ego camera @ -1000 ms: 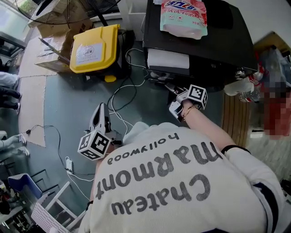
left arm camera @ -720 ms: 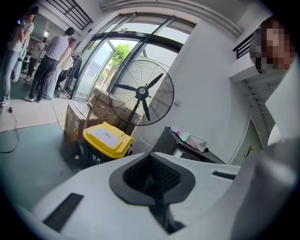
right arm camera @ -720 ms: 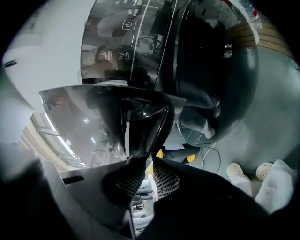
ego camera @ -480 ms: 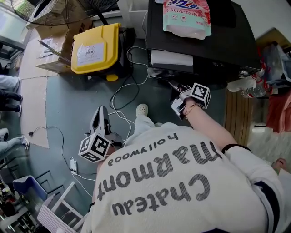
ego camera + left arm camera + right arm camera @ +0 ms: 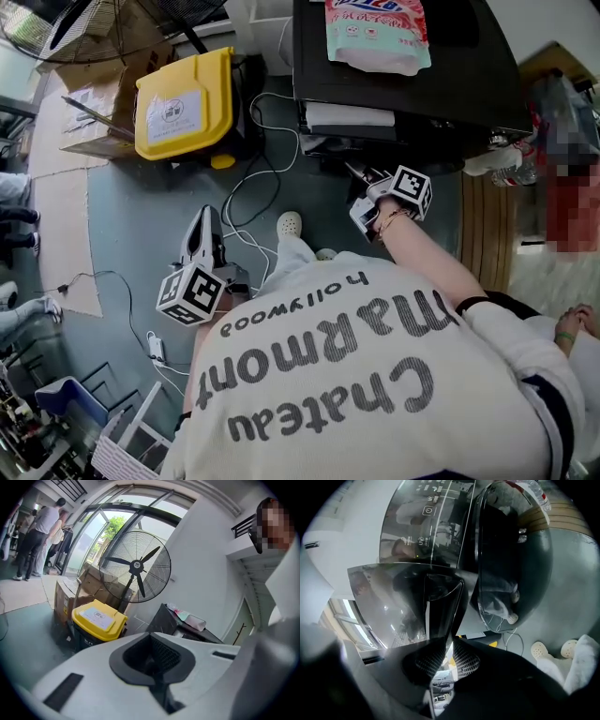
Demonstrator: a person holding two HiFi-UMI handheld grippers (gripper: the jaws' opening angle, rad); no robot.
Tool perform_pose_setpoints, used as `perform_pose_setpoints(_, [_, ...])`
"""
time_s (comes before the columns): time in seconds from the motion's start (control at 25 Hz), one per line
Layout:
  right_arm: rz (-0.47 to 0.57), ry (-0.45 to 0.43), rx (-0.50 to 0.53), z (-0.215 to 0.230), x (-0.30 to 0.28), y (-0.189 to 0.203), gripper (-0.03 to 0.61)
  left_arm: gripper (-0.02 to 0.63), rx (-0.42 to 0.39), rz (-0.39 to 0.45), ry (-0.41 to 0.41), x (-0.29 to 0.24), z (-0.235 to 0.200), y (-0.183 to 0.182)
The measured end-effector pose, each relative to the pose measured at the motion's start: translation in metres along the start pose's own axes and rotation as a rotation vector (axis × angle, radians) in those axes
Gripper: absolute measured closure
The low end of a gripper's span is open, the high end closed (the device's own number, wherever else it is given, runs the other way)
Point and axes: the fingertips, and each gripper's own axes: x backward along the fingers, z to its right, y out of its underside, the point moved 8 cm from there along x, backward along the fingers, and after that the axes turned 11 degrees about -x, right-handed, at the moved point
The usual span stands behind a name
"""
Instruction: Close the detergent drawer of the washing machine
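Head view: a person in a white printed shirt stands over a black washing machine with a detergent pouch lying on its top. The detergent drawer juts a little from the machine's front, its pale inside showing. The right gripper points at the drawer's front. The left gripper hangs well apart over the grey floor, above loose white cables and near a yellow bin.

Left gripper view: the left gripper has its 2 jaws closed together with nothing between them. Ahead stand a large fan, the yellow bin, cardboard boxes and the washing machine with the pouch on top.

Right gripper view: the right gripper has its 2 jaws only a slit apart, with light showing through the gap between the pads. The glossy drawer front fills the view just ahead, and its dark edge narrows down to the jaw tips. Whether the tips pinch that edge cannot be told. Beside the drawer front are the lit control panel and the round door.
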Motion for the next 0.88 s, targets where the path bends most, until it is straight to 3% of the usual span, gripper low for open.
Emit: perform_pose_setpoints(0.88, [0.127, -0.032, -0.048, -0.011, -0.017, -0.008, 0.515, 0.606, -0.011, -0.053, 0.026, -0.009, -0.022, -0.002])
